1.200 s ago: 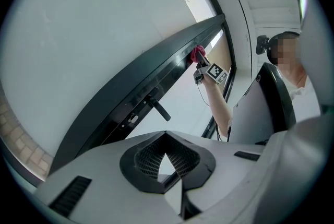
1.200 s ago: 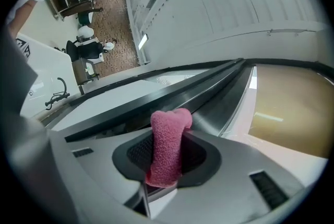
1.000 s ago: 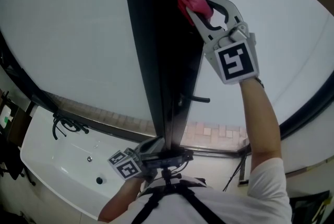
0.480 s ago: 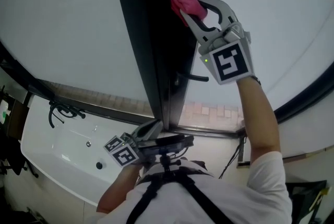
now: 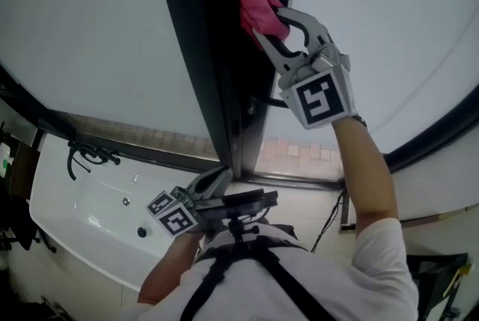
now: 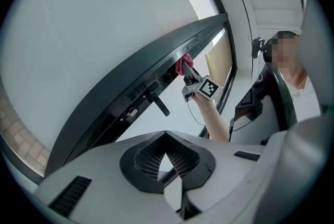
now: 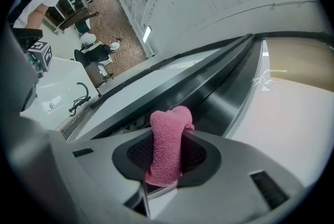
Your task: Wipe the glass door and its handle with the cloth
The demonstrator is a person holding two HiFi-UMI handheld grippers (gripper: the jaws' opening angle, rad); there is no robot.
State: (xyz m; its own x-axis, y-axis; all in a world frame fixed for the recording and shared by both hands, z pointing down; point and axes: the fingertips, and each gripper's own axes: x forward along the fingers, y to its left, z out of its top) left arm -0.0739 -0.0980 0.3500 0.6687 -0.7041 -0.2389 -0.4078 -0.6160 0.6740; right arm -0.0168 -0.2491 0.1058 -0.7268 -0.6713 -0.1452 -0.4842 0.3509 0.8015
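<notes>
My right gripper (image 5: 263,24) is clamped on the pink cloth (image 5: 257,5), held against the dark door frame (image 5: 198,50) at upper centre of the head view, above the handle (image 5: 263,102). My left gripper (image 5: 218,179) sits at lower centre with its jaws together and nothing between them.

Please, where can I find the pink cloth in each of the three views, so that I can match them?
Head view: upper middle, the pink cloth lies against the dark door frame, held by the right gripper.
Left gripper view: small, near the centre, far along the frame.
Right gripper view: low centre, clamped between the jaws.
Shared landmark: the dark door frame.
</notes>
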